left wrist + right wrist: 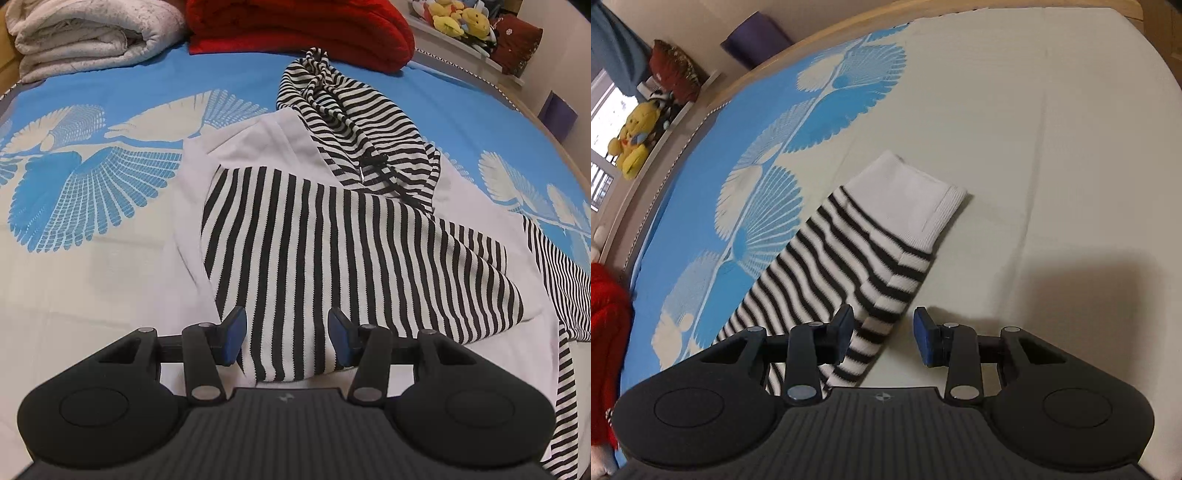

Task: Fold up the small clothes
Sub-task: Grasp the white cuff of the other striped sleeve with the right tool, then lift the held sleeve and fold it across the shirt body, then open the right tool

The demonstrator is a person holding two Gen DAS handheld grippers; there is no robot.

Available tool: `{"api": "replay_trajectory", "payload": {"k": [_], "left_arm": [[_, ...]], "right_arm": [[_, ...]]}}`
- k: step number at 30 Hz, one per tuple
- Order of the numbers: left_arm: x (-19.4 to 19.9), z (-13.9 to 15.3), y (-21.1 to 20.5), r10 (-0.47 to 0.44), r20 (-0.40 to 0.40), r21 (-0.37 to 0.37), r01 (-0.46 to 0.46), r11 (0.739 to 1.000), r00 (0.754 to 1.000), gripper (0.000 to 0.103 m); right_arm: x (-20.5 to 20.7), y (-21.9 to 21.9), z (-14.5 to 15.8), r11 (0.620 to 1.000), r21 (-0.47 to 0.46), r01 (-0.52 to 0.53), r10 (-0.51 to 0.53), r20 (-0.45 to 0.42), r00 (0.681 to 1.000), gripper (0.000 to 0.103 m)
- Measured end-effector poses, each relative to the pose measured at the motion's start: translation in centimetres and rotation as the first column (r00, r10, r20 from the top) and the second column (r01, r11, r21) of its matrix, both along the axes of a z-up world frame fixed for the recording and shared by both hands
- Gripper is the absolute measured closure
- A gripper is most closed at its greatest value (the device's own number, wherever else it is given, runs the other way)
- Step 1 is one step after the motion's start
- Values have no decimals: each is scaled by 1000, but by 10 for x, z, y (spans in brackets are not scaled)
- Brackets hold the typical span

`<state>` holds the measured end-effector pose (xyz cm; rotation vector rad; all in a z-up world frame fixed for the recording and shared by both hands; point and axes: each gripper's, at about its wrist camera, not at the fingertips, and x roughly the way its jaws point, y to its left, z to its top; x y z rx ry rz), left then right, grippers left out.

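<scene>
A black-and-white striped hoodie (332, 236) lies on the bed, with white body panels and its striped hood (332, 107) toward the far side. One striped sleeve is folded across the body. My left gripper (287, 338) hovers over that sleeve's near end, its jaws apart, with the cloth lying flat between the blue pads (233, 334). In the right wrist view the other striped sleeve (831, 273) stretches out flat and ends in a white cuff (912, 195). My right gripper (884, 338) is open just above this sleeve's right edge, and its pads do not press the cloth.
The bedsheet (92, 258) is blue and cream with a fan print. A folded white blanket (85, 37) and a red blanket (295, 33) lie at the far end. Plush toys (458, 18) sit on a shelf beyond the bed's wooden edge (820, 33).
</scene>
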<state>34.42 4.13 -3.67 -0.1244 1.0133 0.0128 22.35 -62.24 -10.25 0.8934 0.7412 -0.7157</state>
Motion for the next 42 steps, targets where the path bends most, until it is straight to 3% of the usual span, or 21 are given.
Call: {"api": "replay_trajectory", "payload": {"k": [6, 10, 12, 16, 20, 21, 23, 25, 26, 27, 28, 29, 30, 31, 32, 33, 35, 36, 38, 40, 42], "left_arm": [[0, -1, 0, 0, -2, -10, 0, 1000, 1000, 50], [-1, 1, 7, 13, 0, -13, -13, 1000, 1000, 50], [-2, 3, 14, 32, 4, -19, -32, 999, 999, 50], [-1, 8, 29, 74, 6, -39, -73, 997, 997, 50], [-2, 16, 47, 112, 18, -65, -111, 992, 994, 50], [-2, 19, 53, 128, 23, -74, -126, 989, 991, 50], [-3, 23, 64, 161, 28, -88, -158, 984, 987, 50], [-3, 27, 75, 190, 27, -105, -186, 977, 981, 50], [-2, 28, 81, 201, 25, -116, -197, 973, 979, 50], [-2, 30, 85, 210, 24, -128, -205, 970, 977, 50], [-1, 32, 88, 215, 25, -139, -209, 968, 976, 50], [-1, 33, 91, 220, 27, -148, -213, 966, 975, 50], [-1, 35, 93, 224, 29, -156, -216, 964, 974, 50], [-2, 36, 94, 227, 29, -163, -219, 962, 973, 50], [-2, 36, 94, 227, 27, -172, -219, 960, 973, 50], [-2, 36, 95, 225, 25, -186, -217, 958, 974, 50], [-2, 33, 95, 225, 15, -219, -217, 951, 974, 52], [-2, 31, 96, 232, 9, -234, -223, 946, 973, 56], [-3, 27, 98, 245, 1, -257, -237, 937, 969, 87], [-3, 22, 100, 258, -11, -294, -250, 922, 966, 89], [-2, 17, 100, 263, -26, -339, -256, 905, 964, 89]], "right_arm": [[6, -4, -10, 999, -34, 8, -6, 41, 999, 68], [10, -3, -12, 997, -73, 32, -30, 26, 999, 95], [14, 7, -3, 985, -165, 49, -51, -8, 999, 97], [44, 62, 41, 902, -428, -49, 43, -24, 999, 99], [72, 149, 88, 802, -566, -191, 258, 40, 965, 99], [77, 178, 98, 773, -589, -237, 332, 56, 942, 99], [83, 245, 113, 704, -619, -349, 508, 96, 856, 99], [85, 310, 121, 629, -596, -498, 701, 157, 696, 99], [87, 338, 121, 581, -549, -600, 787, 191, 587, 98], [89, 363, 117, 528, -466, -710, 847, 229, 480, 97], [91, 385, 109, 471, -365, -803, 880, 261, 397, 98], [92, 402, 100, 420, -277, -864, 898, 262, 353, 97], [92, 417, 90, 378, -197, -905, 914, 236, 330, 97], [91, 425, 84, 380, -150, -913, 916, 197, 349, 97], [91, 428, 81, 410, -102, -906, 909, 129, 397, 95], [91, 426, 82, 449, -71, -890, 892, 79, 444, 92], [85, 411, 89, 568, -14, -823, 822, 57, 566, 89], [82, 403, 93, 598, 3, -801, 799, 73, 597, 89], [76, 394, 97, 607, -19, -794, 792, 100, 603, 85], [66, 392, 93, 614, -90, -784, 789, 101, 606, 78], [70, 391, 79, 627, -89, -774, 779, 43, 626, 77]]}}
